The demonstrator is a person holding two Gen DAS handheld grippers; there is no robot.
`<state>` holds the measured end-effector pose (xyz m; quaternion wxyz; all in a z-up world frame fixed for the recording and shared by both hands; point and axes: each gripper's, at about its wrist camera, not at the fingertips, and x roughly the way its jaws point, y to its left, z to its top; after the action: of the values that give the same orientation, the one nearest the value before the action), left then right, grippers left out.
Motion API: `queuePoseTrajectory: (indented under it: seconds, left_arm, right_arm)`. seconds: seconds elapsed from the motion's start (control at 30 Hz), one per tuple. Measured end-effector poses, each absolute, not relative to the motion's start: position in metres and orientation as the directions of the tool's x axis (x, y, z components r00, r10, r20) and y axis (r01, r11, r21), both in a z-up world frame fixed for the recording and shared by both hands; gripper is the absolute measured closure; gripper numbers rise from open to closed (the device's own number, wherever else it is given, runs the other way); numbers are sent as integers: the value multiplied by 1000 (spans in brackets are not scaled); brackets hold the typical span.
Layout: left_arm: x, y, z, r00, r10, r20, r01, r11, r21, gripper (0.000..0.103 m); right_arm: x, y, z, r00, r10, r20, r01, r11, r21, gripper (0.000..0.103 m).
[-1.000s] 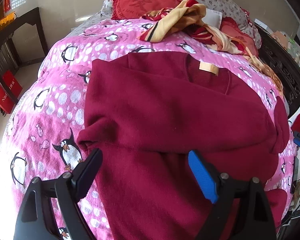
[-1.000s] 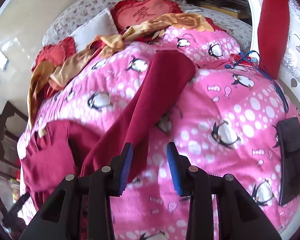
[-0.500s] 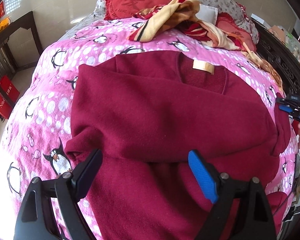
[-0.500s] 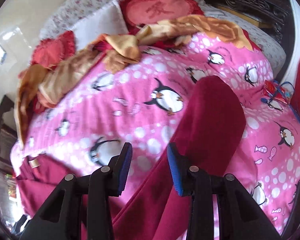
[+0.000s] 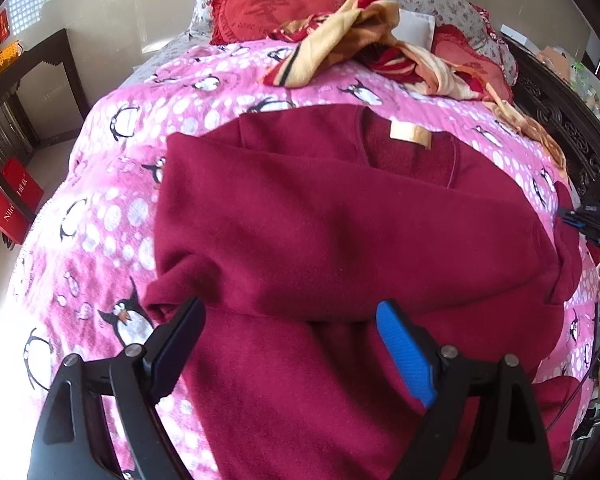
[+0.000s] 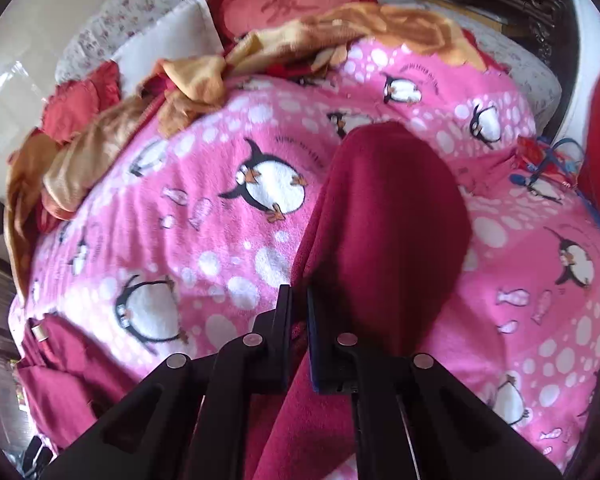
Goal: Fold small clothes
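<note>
A dark red fleece sweater (image 5: 340, 232) lies spread on the pink penguin blanket (image 5: 112, 216), its tan neck label (image 5: 410, 136) toward the pillows and one sleeve folded across the body. My left gripper (image 5: 290, 340) hovers open over the lower part of the sweater, nothing between its fingers. In the right wrist view the other sleeve (image 6: 392, 216) stretches away over the blanket (image 6: 220, 240). My right gripper (image 6: 298, 304) is shut on that sleeve's left edge near the cuff end. The right gripper (image 5: 580, 216) also shows small at the right edge of the left wrist view.
A crumpled orange and red cloth (image 5: 364, 44) and red cushions (image 5: 268, 8) lie at the head of the bed. A dark carved bed frame (image 5: 564, 120) runs along the right. Red boxes (image 5: 12, 204) stand on the floor at the left. A red and blue bundle (image 6: 544, 160) rests on the blanket.
My right gripper slid along the sleeve toward its cuff end and closed on the sleeve's edge. The left gripper stayed open in nearly the same place.
</note>
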<state>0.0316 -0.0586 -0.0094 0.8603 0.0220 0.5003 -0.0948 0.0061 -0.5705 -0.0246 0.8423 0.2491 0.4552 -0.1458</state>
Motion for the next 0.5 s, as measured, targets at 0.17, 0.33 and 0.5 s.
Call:
queuePoseTrajectory:
  seconds: [0.17, 0.33, 0.5]
  left_arm:
    - [35, -45, 2, 505, -140, -852, 144, 987, -76, 12]
    - [33, -35, 15, 532, -147, -834, 114, 988, -102, 12]
    - [30, -27, 23, 554, -150, -819, 95, 989, -117, 12]
  right_arm:
    - [-31, -560, 25, 687, 122, -716, 335, 821, 462, 103]
    - [-39, -505, 75, 732, 290, -617, 101, 849, 518, 103]
    - [-40, -419, 96, 689, 493, -531, -171, 822, 543, 103]
